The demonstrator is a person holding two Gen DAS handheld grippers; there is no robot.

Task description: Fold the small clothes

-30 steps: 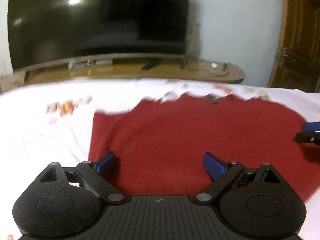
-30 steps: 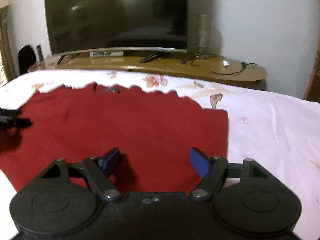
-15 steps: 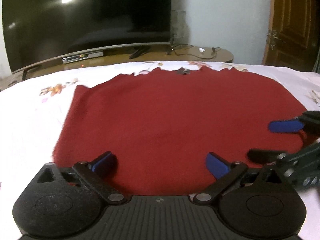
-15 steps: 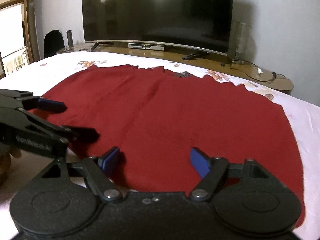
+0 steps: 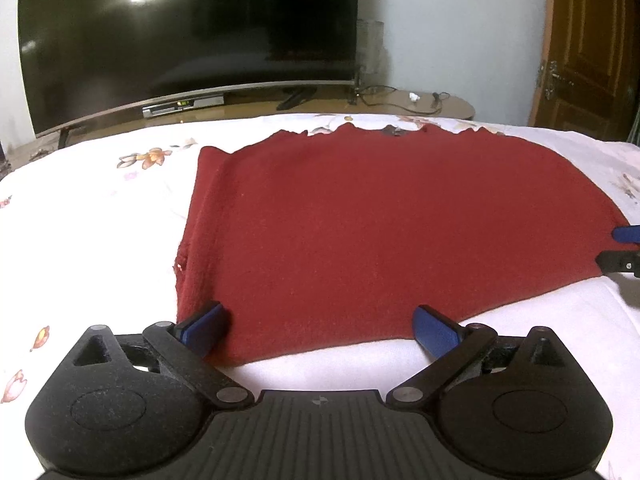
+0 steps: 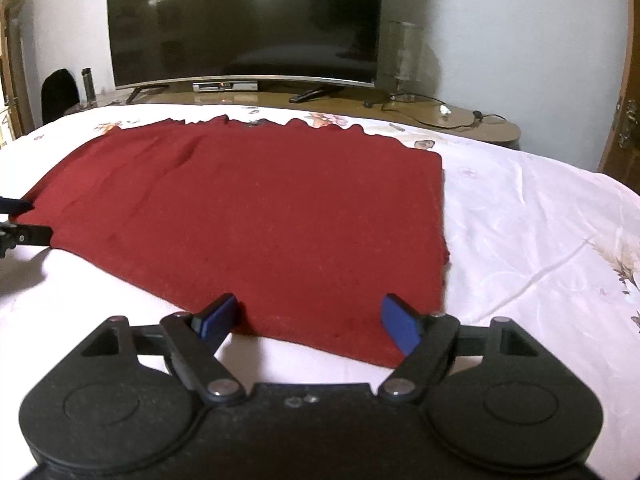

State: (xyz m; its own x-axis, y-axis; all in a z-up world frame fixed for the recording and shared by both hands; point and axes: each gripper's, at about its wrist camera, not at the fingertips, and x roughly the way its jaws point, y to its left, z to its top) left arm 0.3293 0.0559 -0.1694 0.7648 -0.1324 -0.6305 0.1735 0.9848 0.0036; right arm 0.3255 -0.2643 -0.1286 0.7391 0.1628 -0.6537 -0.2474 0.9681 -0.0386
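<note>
A dark red knit garment (image 5: 392, 220) lies spread flat on the white floral bedsheet (image 5: 88, 240); it also shows in the right wrist view (image 6: 256, 216). My left gripper (image 5: 318, 330) is open and empty, hovering at the garment's near left corner. My right gripper (image 6: 310, 318) is open and empty at the garment's near right corner. The right gripper's fingertips (image 5: 624, 234) show at the right edge of the left wrist view. The left gripper's fingertips (image 6: 24, 234) show at the left edge of the right wrist view.
A large black TV (image 5: 188, 36) stands on a wooden console (image 6: 440, 120) beyond the bed's far edge. Cables and a remote lie on the console. A wooden door (image 5: 592, 40) is at the right. A glass vase (image 6: 404, 60) stands beside the TV.
Both grippers have pulled back toward me and apart, from over the middle of the garment to its near corners. Both stay open.
</note>
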